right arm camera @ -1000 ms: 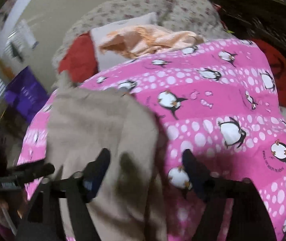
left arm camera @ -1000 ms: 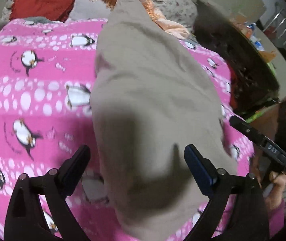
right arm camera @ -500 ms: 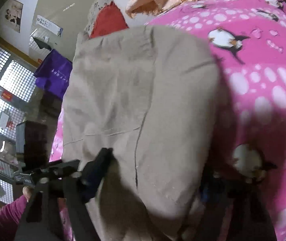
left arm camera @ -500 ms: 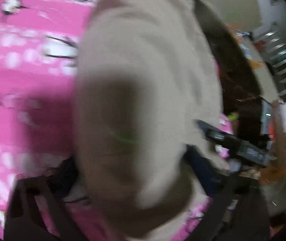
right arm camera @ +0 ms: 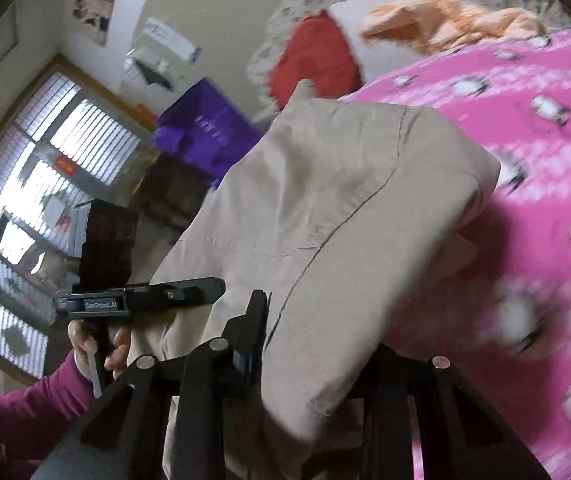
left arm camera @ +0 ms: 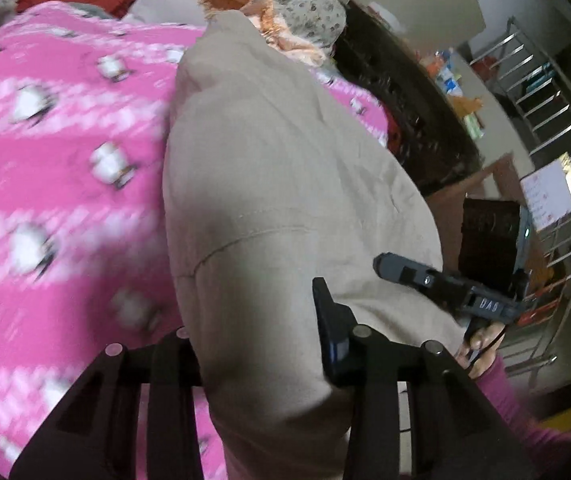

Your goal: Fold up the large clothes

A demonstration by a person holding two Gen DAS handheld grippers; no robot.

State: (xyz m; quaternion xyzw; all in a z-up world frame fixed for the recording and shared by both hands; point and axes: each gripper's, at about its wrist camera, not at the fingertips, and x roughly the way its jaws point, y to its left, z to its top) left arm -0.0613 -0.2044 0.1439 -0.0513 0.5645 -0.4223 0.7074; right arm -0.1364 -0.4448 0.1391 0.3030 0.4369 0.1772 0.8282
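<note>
A large beige garment (left arm camera: pixel 285 184) lies lengthwise on a pink penguin-print blanket (left arm camera: pixel 57 184); it also fills the middle of the right wrist view (right arm camera: pixel 337 208). My left gripper (left arm camera: pixel 257 332) is shut on the garment's near end, which bunches between its fingers. My right gripper (right arm camera: pixel 317 344) is shut on the same near end further right, and the cloth hides its right finger. Each view shows the other gripper at its edge: the right one (left arm camera: pixel 445 284) and the left one (right arm camera: pixel 141 296).
An orange cloth (left arm camera: pixel 253 12), a red pillow (right arm camera: pixel 313 60) and a white pillow lie at the bed's head. A dark wooden bed frame (left arm camera: pixel 405 92) and a metal railing (left arm camera: pixel 557 168) are to the right. A purple bag (right arm camera: pixel 205 128) and a window (right arm camera: pixel 25 200) are to the left.
Both grippers were open over the garment's near end a second ago. They moved in and closed on it, and the near end is now lifted and bunched.
</note>
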